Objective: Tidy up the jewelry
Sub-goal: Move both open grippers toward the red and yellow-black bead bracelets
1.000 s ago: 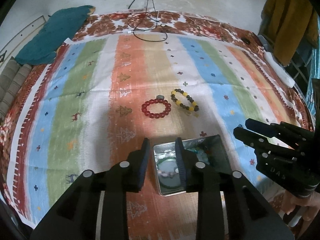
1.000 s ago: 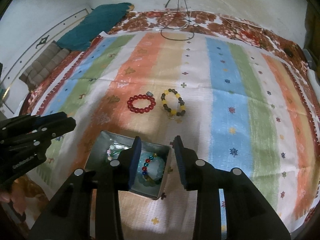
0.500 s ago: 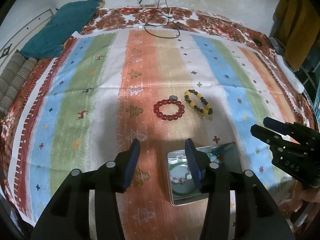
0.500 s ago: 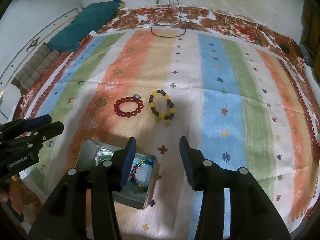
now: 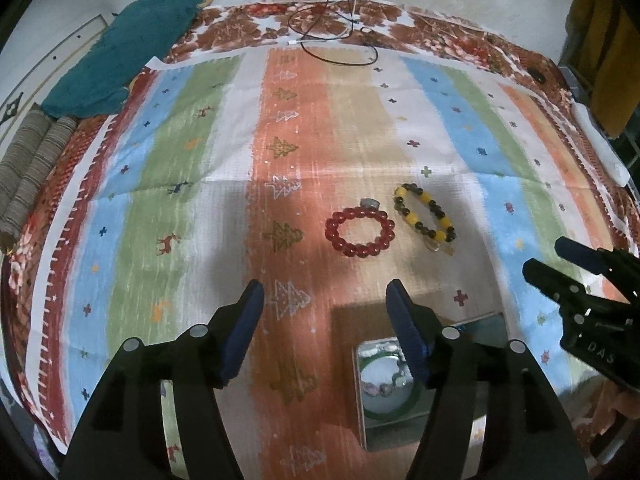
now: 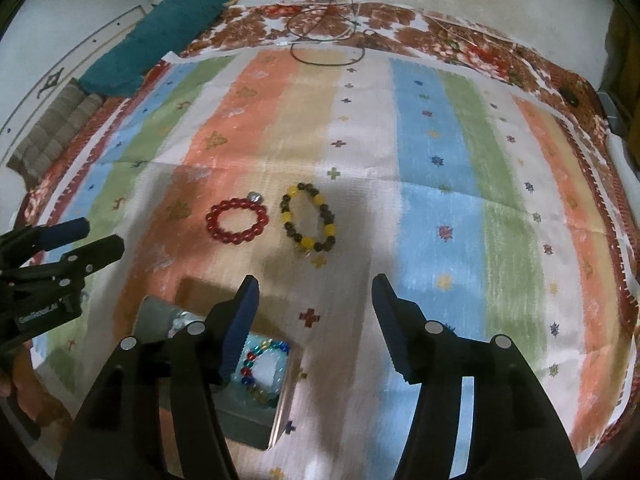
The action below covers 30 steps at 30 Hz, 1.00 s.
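Note:
A red bead bracelet (image 5: pixel 359 232) (image 6: pixel 236 221) and a yellow-and-dark bead bracelet (image 5: pixel 425 216) (image 6: pixel 307 222) lie side by side on the striped cloth. Nearer to me stands an open metal box (image 5: pixel 362 412) (image 6: pixel 256 428) holding a green bangle (image 5: pixel 390 412) and a multicoloured bead bracelet (image 6: pixel 260 368). My left gripper (image 5: pixel 325 300) hovers short of the red bracelet, jaws opening, nothing between them. My right gripper (image 6: pixel 314 292) hovers short of the yellow bracelet, jaws opening and empty too. Each gripper shows at the edge of the other's view.
The striped cloth (image 5: pixel 200 184) covers a floral-bordered bed. A teal cushion (image 5: pixel 132 44) and striped rolls (image 5: pixel 28 172) lie at the far left. Black cables (image 5: pixel 332 36) coil at the far edge. A yellow garment (image 5: pixel 612 48) hangs at the right.
Both grippers have opened wider and moved forward off the metal box toward the two bracelets; the box now sits lower in both views.

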{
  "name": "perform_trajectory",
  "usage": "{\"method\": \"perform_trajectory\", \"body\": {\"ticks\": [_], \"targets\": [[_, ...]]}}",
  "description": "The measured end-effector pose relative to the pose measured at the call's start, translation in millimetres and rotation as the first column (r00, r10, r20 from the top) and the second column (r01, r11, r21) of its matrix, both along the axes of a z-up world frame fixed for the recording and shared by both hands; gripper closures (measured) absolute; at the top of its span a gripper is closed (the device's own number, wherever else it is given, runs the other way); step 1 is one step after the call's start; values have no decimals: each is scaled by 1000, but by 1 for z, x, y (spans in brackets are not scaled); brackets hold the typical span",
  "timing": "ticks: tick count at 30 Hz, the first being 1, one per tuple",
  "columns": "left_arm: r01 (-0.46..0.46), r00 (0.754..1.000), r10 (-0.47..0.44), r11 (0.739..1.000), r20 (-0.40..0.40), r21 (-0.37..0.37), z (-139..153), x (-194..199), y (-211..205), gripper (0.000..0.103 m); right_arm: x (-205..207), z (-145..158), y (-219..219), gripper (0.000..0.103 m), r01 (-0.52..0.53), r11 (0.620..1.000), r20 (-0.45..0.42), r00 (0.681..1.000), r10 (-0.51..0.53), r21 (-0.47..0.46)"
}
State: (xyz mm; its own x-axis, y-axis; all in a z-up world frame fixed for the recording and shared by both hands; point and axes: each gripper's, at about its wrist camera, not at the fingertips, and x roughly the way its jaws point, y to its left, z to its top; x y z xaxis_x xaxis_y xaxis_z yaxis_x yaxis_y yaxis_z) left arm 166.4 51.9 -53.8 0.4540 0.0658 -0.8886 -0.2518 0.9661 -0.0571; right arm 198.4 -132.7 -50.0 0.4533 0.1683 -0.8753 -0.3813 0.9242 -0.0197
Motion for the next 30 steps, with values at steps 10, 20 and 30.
{"method": "perform_trajectory", "body": {"ticks": [10, 20, 30], "targets": [[1, 999, -1, 1000, -49, 1, -17, 26, 8, 35, 27, -14, 7, 38, -8, 1000, -19, 1000, 8, -29], [-2, 998, 2, 1000, -70, 2, -26, 45, 14, 33, 50, -30, 9, 32, 3, 999, -52, 999, -5, -39], [15, 995, -13, 1000, -100, 16, -37, 62, 13, 31, 66, -45, 7, 30, 20, 998, -81, 996, -24, -56]]}}
